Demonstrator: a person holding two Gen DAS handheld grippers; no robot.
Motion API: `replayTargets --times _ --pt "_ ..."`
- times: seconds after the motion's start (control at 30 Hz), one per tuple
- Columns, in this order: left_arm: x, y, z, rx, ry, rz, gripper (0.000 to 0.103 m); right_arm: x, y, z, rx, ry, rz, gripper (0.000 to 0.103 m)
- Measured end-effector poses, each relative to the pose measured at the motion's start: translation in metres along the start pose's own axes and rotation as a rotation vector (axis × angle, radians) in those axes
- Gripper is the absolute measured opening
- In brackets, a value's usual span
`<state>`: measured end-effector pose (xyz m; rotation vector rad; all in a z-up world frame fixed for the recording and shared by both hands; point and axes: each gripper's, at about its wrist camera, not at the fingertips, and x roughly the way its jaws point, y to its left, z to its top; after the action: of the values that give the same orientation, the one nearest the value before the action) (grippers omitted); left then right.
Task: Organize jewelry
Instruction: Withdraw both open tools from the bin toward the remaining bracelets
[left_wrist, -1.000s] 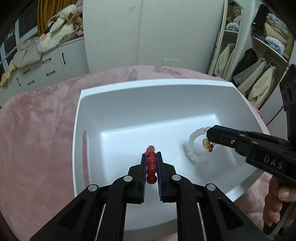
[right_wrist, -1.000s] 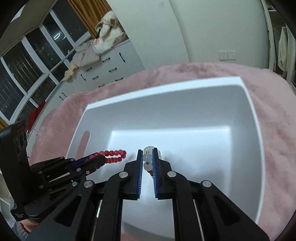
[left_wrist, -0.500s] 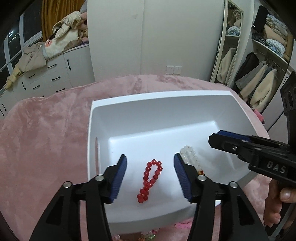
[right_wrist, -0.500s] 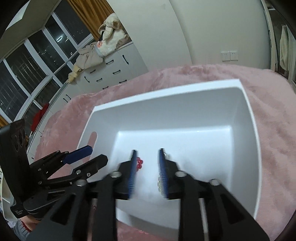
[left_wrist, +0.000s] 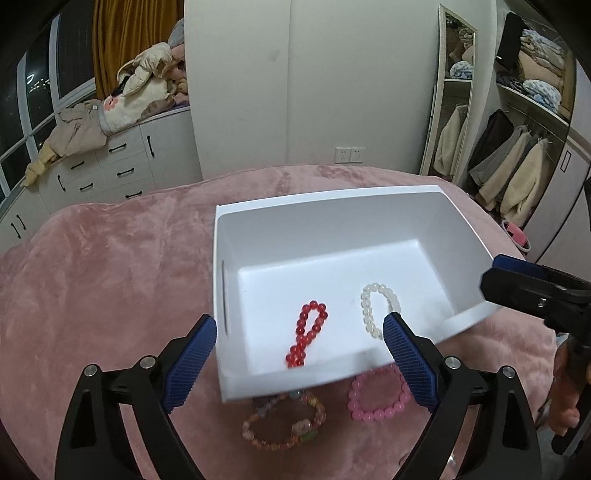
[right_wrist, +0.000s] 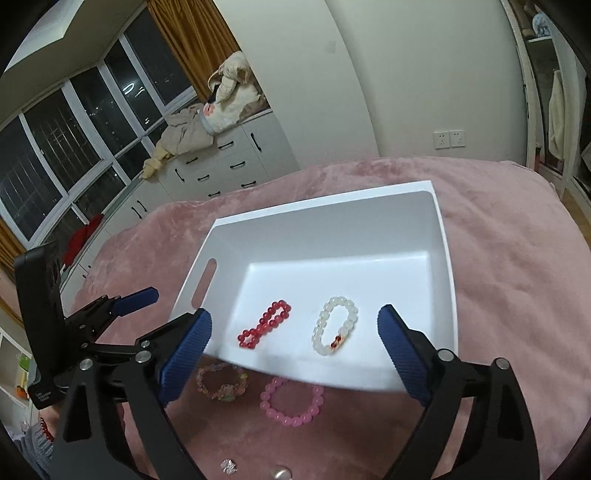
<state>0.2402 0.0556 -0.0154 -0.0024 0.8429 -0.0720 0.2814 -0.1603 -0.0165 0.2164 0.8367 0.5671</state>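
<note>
Left wrist view: left gripper (left_wrist: 300, 347) jaws wide apart, holding nothing. Red bracelet (left_wrist: 307, 333) and white bracelet (left_wrist: 377, 308) lie in white bin (left_wrist: 332, 206).
Right wrist view: right gripper (right_wrist: 293, 341) jaws wide, unloaded; pink bracelet (right_wrist: 291, 402) on bed (right_wrist: 517, 258) beside bin.

In the left wrist view the white bin's near wall (left_wrist: 295, 384) covers the top of the multicolored bracelet (left_wrist: 284, 424) lying just below the gap between the jaws, and the right jaw's blue pad hides the lower end of the white bracelet (left_wrist: 369, 310) and one side of the pink bracelet (left_wrist: 376, 402). In the right wrist view the bin's near rim (right_wrist: 332, 384) is smeared with blur and cuts off the tops of both bracelets below the jaws. Two small pale trinkets (right_wrist: 228, 466) under the jaws are too small to identify, one clipped by the bottom edge.
</note>
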Motion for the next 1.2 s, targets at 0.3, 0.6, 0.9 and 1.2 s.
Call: replayTargets --times 0.3,0.6,0.9,1.2 --pt "-0.026 -0.004 -0.025 0.007 -0.009 -0.004 0.094 -0.024 0.01 -0.028 -0.034 -0.007 -0.025 0.096" --pt "-0.03 -0.008 -0.067 0.027 0.032 -0.004 0.094 -0.027 0.015 -0.064 -0.055 0.019 -0.04 0.098" --pt "-0.01 -0.009 -0.095 0.038 0.085 -0.01 0.094 -0.003 0.008 -0.088 -0.045 0.063 -0.041 0.091" --pt "0.019 0.0 -0.104 0.02 0.118 -0.014 0.094 0.033 -0.004 -0.1 -0.004 0.148 -0.009 0.055"
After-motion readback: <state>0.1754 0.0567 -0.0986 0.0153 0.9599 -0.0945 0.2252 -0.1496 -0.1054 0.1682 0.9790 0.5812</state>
